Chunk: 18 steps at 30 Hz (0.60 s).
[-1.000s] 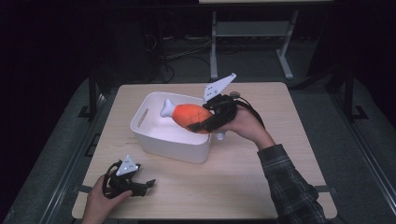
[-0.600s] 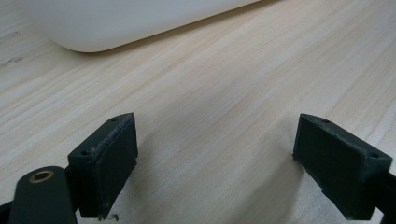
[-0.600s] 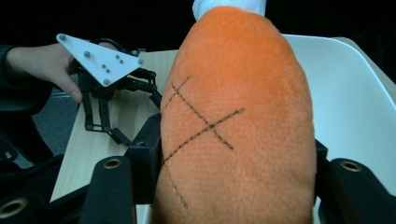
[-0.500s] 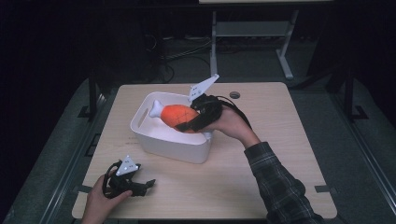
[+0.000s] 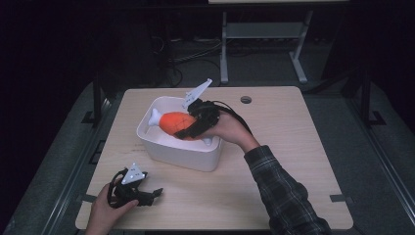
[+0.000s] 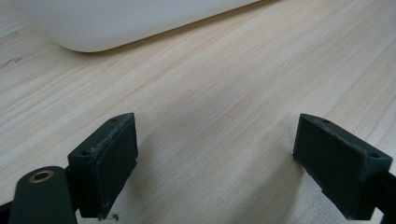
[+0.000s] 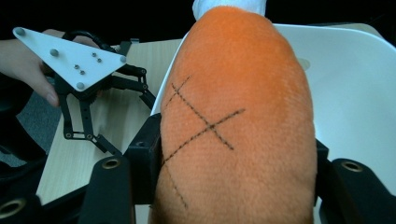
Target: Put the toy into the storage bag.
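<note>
An orange plush drumstick (image 5: 170, 121) with a white bone end (image 5: 154, 117) hangs tilted over the white bin (image 5: 182, 157). My right gripper (image 5: 190, 128) is shut on its thick end. The right gripper view has the plush (image 7: 233, 93) with stitched cross lines bulging between my right gripper's (image 7: 236, 161) two pads, and the bin's inside (image 7: 359, 84) beyond it. My left gripper (image 5: 152, 195) rests on the table near the front left corner. Its jaws stand wide open with nothing between them (image 6: 224, 156), only bare wood, and the bin's wall (image 6: 116, 23) lies ahead.
The wooden table (image 5: 293, 161) has a round cable hole (image 5: 246, 99) at its back edge. A metal stand (image 5: 264, 44) rises behind the table. The person's plaid sleeve (image 5: 281, 191) crosses the front right of the table.
My right gripper has carried the plush drumstick leftward and slightly down, from the bin's right rim to over its middle. The left gripper has stayed put.
</note>
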Each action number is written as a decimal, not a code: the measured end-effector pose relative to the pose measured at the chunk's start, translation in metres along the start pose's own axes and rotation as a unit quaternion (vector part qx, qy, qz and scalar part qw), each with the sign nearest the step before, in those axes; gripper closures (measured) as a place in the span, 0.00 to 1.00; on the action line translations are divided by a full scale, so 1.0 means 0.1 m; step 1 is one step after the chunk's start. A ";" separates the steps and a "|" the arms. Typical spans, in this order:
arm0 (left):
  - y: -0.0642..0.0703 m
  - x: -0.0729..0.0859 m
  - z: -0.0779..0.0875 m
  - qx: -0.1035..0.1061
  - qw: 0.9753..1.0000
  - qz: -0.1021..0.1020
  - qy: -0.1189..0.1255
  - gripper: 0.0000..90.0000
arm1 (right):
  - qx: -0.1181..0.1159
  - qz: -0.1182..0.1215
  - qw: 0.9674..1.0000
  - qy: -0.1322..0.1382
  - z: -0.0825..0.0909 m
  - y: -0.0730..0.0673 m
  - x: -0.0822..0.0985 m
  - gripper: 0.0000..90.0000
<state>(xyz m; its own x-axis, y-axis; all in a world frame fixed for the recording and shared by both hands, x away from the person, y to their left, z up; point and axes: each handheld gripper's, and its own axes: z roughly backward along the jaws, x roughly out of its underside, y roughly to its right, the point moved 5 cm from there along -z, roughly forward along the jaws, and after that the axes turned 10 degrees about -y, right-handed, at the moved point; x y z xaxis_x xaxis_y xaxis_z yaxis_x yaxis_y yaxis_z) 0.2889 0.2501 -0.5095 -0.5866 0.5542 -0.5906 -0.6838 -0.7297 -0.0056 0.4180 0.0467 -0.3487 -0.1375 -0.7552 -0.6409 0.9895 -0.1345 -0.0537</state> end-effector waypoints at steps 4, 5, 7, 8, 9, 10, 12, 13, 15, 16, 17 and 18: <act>0.00 0.00 0.00 0.000 1.000 0.000 0.000 0.14 | -0.001 0.003 1.000 -0.010 -0.07 0.00 -0.01 0.45; 0.00 0.00 0.00 0.000 1.000 0.000 0.000 0.14 | -0.003 0.002 1.000 -0.012 -0.08 0.00 -0.01 0.45; 0.00 0.00 0.00 0.000 1.000 0.000 0.000 0.14 | -0.004 0.003 1.000 -0.013 -0.10 0.00 -0.01 0.45; 0.00 0.00 0.00 0.000 1.000 0.000 0.000 0.14 | -0.005 0.002 1.000 -0.014 -0.11 -0.01 -0.01 0.45; 0.00 0.00 0.00 0.000 1.000 0.000 0.001 0.14 | -0.005 0.003 1.000 -0.016 -0.12 -0.01 -0.01 0.44; 0.00 0.00 0.00 0.000 1.000 0.000 0.000 0.14 | -0.006 0.002 1.000 -0.017 -0.13 -0.01 -0.01 0.44; 0.00 0.00 0.00 0.000 1.000 0.000 0.000 0.14 | -0.010 0.000 1.000 -0.020 -0.15 -0.01 0.00 0.43; 0.00 0.00 0.00 0.000 1.000 0.000 0.001 0.14 | -0.010 -0.001 1.000 -0.020 -0.16 -0.01 0.00 0.42; 0.00 0.00 0.00 0.000 1.000 0.000 0.000 0.14 | -0.011 -0.002 1.000 -0.024 -0.18 -0.01 0.00 0.42; 0.00 0.00 0.00 0.000 1.000 0.000 0.000 0.14 | -0.013 -0.002 1.000 -0.026 -0.19 -0.01 0.01 0.41; 0.00 0.00 0.00 0.000 1.000 0.000 0.000 0.14 | -0.015 -0.002 1.000 -0.027 -0.19 -0.02 0.01 0.41; 0.00 0.00 0.00 0.000 1.000 0.000 0.000 0.14 | -0.019 -0.001 0.999 -0.027 -0.20 -0.02 0.01 0.40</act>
<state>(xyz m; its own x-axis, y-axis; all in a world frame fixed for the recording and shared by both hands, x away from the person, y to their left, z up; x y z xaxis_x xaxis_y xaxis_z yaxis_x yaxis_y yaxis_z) 0.2889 0.2501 -0.5094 -0.5867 0.5545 -0.5902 -0.6839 -0.7295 -0.0055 0.4170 0.0590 -0.3647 -0.1415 -0.7885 -0.5986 0.9899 -0.1124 -0.0859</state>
